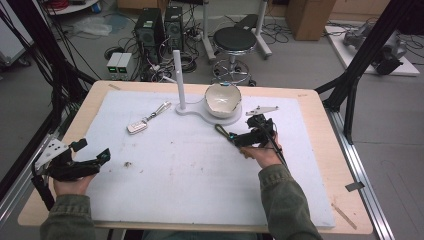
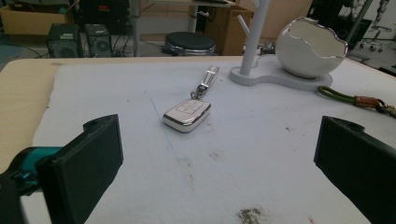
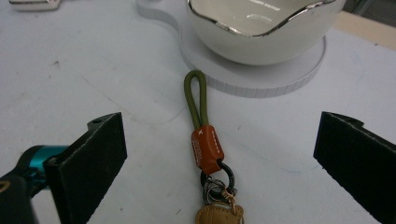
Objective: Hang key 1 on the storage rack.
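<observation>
White padding covers the surface [image 1: 200,165], with a cracked-egg bowl [image 1: 223,99] on a pale stand as its landmark; just in front of that bowl lies a green-looped key strap [image 3: 201,126], and the right tool [image 1: 239,138] hangs over it, jaws wide apart and straddling it, probably lining up a grasp. Left of the bowl rests a car key fob [image 2: 187,113] beyond the stand's upright peg [image 1: 178,80], while the left tool [image 1: 95,156] waits well apart at the near-left edge, jaws also spread, with nothing blocking either reach.
</observation>
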Motion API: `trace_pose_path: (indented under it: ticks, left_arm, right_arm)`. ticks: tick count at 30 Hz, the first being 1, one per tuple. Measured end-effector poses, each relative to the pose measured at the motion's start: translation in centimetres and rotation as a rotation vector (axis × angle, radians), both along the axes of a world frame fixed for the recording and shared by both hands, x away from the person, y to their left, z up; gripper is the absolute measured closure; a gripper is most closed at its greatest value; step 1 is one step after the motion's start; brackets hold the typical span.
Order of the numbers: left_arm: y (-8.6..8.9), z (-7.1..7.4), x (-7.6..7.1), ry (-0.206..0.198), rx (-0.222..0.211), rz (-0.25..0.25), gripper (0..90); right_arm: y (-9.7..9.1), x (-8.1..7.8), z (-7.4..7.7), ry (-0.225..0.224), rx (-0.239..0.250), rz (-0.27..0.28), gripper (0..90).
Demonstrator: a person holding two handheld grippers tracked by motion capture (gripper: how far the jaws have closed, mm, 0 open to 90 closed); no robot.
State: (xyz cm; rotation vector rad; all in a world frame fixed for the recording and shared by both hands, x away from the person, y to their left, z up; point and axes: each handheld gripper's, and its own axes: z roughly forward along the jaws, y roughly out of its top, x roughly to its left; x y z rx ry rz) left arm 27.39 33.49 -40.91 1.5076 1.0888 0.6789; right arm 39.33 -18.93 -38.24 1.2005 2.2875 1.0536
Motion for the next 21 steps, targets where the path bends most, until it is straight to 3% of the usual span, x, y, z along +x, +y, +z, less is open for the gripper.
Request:
trace_pose_path:
  ticks: [6,8,9,11,21]
  left_arm:
    - [-0.2,0.0,0.1,0.000,-0.008,-0.013,1.7]
    - [-0.2,0.0,0.0,0.001,-0.007,-0.013,1.7]
    - [-0.2,0.0,0.0,0.000,-0.007,-0.013,1.7]
    - [-0.1,0.0,-0.1,-0.003,-0.011,-0.009,1.7]
    - [-0.1,0.0,-0.1,0.000,-0.006,-0.009,1.7]
  right_arm:
    - [1.0,1.8,-1.5,0.118,-0.080,0.028,4.7]
    - [1.0,2.1,-1.6,0.130,-0.076,0.027,5.9]
    - [1.0,2.6,-1.8,0.162,-0.070,0.035,12.8]
    - [1.0,2.9,-2.1,0.185,-0.071,0.043,16.5]
    - [1.4,3.7,-2.8,0.233,-0.090,0.071,31.9]
